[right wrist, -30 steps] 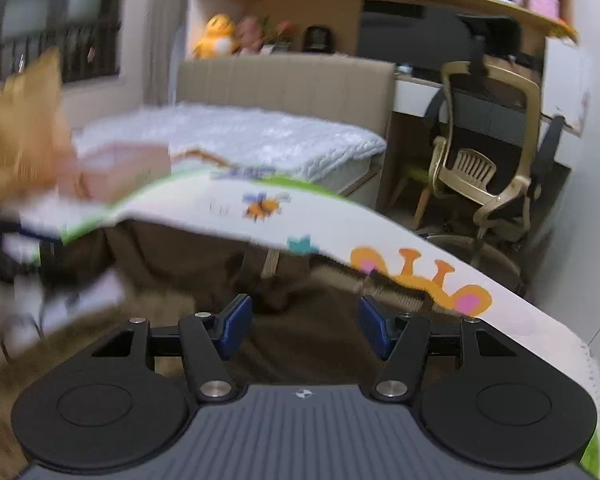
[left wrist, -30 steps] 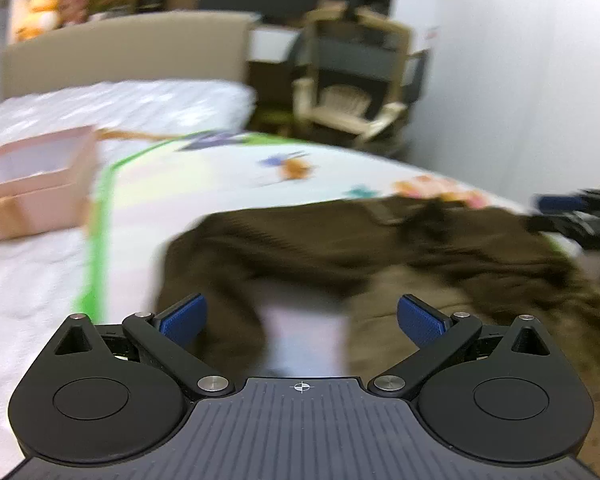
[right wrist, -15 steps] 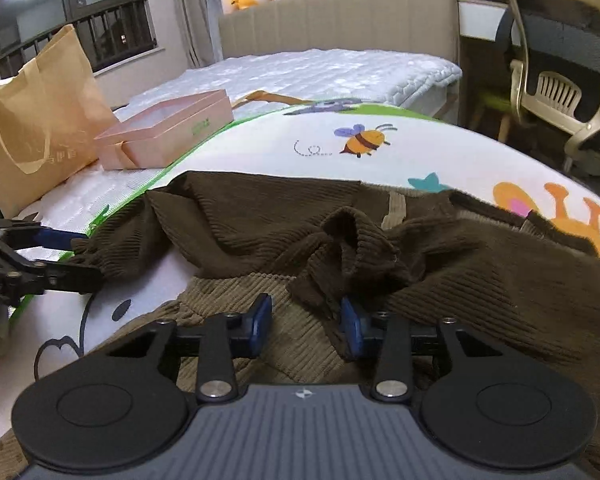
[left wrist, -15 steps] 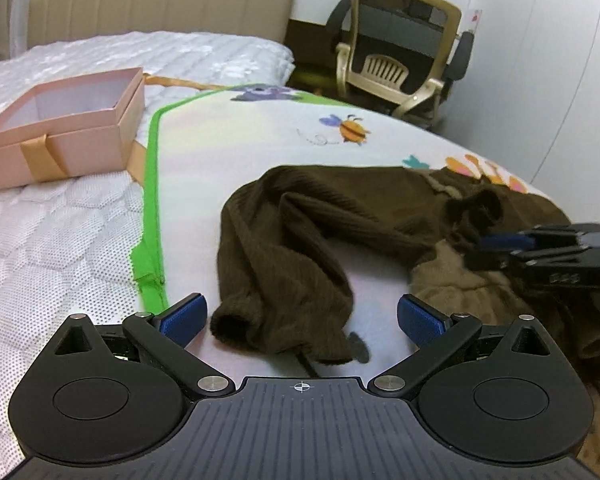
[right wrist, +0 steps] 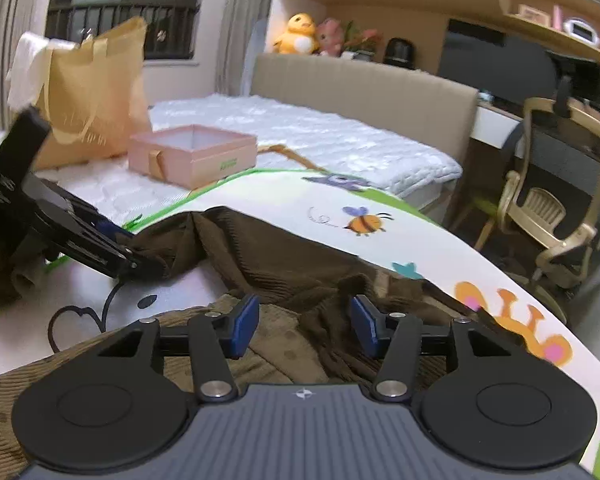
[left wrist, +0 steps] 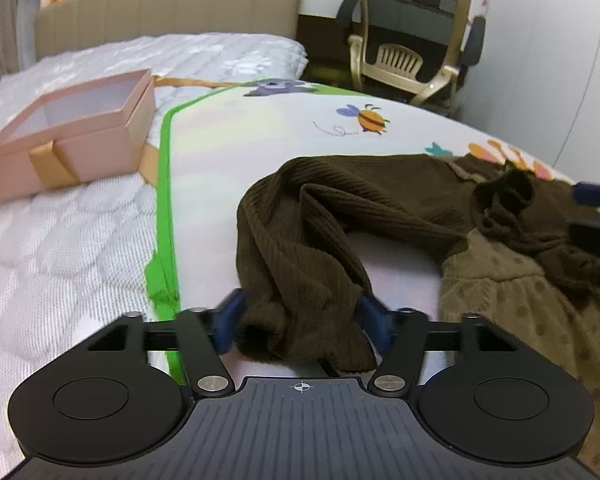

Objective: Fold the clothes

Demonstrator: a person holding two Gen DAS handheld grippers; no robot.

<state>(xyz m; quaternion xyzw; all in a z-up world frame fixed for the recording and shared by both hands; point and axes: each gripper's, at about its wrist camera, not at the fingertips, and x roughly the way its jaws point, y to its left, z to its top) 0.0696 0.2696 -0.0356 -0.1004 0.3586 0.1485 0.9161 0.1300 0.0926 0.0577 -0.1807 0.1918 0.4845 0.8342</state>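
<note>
A dark brown ribbed garment (left wrist: 380, 200) lies crumpled on a white cartoon-print mat (left wrist: 260, 136), joined to a tan dotted part (left wrist: 520, 292). My left gripper (left wrist: 300, 320) is shut on the cuff end of a brown sleeve (left wrist: 300, 280), with fabric filling the gap between its pads. From the right wrist view, the left gripper (right wrist: 140, 262) pinches that sleeve end at the mat's left. My right gripper (right wrist: 304, 324) stands open over the garment's bunched middle (right wrist: 340, 288), where brown meets tan (right wrist: 284, 344). In the left wrist view only the right gripper's (left wrist: 596, 212) tips show at the right edge.
A pink open box (left wrist: 72, 136) sits on the white quilted bed left of the mat's green border (left wrist: 166, 200). A tan tote bag (right wrist: 92, 92) stands behind the box. An office chair (right wrist: 552, 208) is beyond the bed's far corner.
My left gripper has moved forward onto the sleeve cuff and its jaws have narrowed around it. The right gripper has risen a little and its pads have spread slightly.
</note>
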